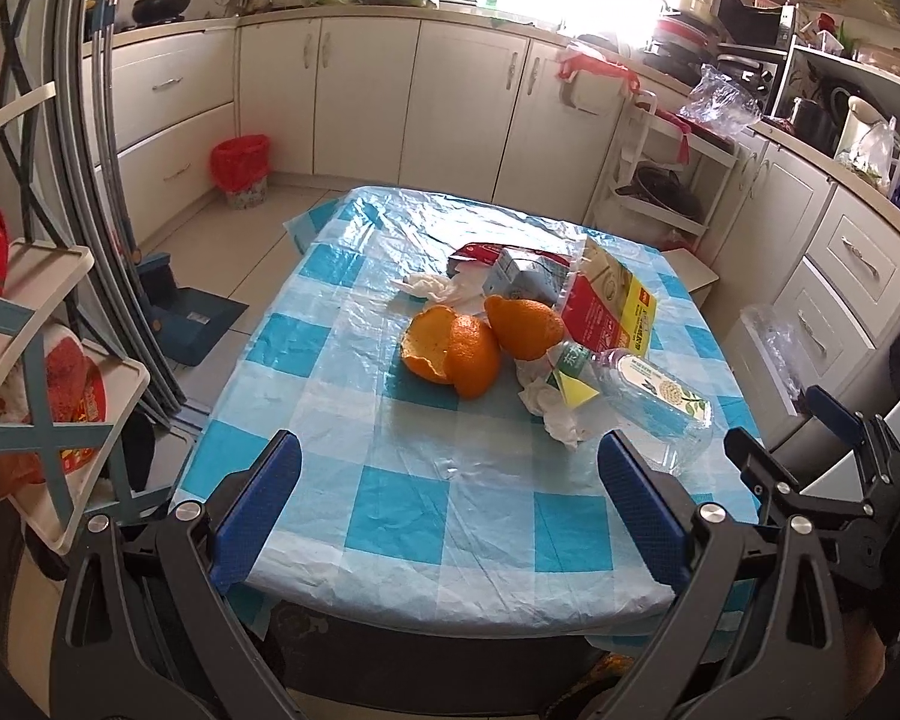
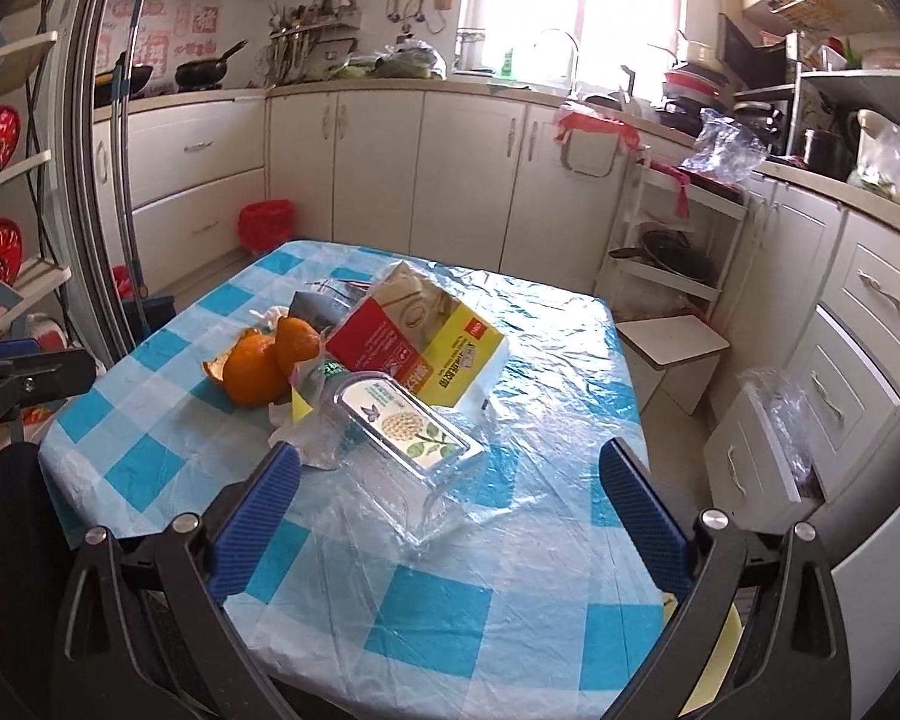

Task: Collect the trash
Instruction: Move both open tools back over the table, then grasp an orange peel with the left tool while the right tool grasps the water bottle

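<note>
daylight pours in from the window (image 2: 576,6) behind the counter, blown out to pure white in both views and washing the worktop just below it. the plastic tablecloth (image 1: 390,510) catches pale glare on its far half, toward the window, and on its wrinkles. shadows under the orange peels (image 1: 450,348) are soft. both views are sharp at centre; fisheye bending curves cabinets and door frame, and corners go black.
</note>
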Available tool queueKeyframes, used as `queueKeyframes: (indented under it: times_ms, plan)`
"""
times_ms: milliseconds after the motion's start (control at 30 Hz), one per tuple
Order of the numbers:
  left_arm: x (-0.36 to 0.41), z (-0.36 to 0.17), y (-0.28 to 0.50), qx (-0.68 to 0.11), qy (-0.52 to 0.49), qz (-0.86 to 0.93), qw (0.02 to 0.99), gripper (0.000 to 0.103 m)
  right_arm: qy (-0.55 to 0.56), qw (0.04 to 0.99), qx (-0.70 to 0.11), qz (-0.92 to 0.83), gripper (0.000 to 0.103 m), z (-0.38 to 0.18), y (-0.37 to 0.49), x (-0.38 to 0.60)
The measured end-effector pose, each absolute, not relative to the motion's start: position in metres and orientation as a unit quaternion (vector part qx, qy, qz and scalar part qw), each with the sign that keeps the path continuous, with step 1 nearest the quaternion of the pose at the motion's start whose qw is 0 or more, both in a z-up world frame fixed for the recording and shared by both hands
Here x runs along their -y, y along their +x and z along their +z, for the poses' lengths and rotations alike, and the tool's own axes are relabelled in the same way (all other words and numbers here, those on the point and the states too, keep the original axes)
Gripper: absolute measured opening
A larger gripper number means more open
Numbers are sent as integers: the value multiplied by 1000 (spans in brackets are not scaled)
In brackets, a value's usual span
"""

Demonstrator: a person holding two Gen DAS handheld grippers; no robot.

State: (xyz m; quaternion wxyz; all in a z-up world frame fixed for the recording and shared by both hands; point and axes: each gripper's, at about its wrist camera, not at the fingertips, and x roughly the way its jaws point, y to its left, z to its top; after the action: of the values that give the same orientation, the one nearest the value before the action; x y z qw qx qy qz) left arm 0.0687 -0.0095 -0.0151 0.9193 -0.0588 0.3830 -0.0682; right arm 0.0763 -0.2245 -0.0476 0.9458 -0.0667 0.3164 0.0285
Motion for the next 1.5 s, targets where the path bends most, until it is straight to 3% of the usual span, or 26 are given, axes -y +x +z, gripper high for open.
queueKeyframes:
  times_ms: [467,500,633,800,867,967,1033,1133,1500]
  plan:
    - [2,-47,111,-414,-71,-68,905,95,-50,898,-417,136,95,-90,145,223]
    - [2,-48,117,-413,-72,-69,905,95,-40,897,-418,139,93,-90,145,225]
    - [5,-53,142,-411,-83,-82,904,95,-9,887,-434,156,68,-91,141,233]
    - [19,-61,177,-415,-66,-101,902,95,10,882,-443,163,55,-88,125,242]
    - [28,-65,188,-420,-51,-112,899,92,19,880,-446,161,55,-88,119,248]
    - [35,-72,203,-433,-32,-128,892,79,29,878,-448,164,55,-86,113,254]
    - [41,-78,211,-448,-17,-134,884,56,34,879,-447,165,55,-83,111,258]
    - [44,-85,216,-461,-13,-140,876,30,35,875,-454,167,55,-84,111,260]
    - [43,-64,190,-432,-7,-173,885,7,6,876,-455,159,56,-90,114,249]
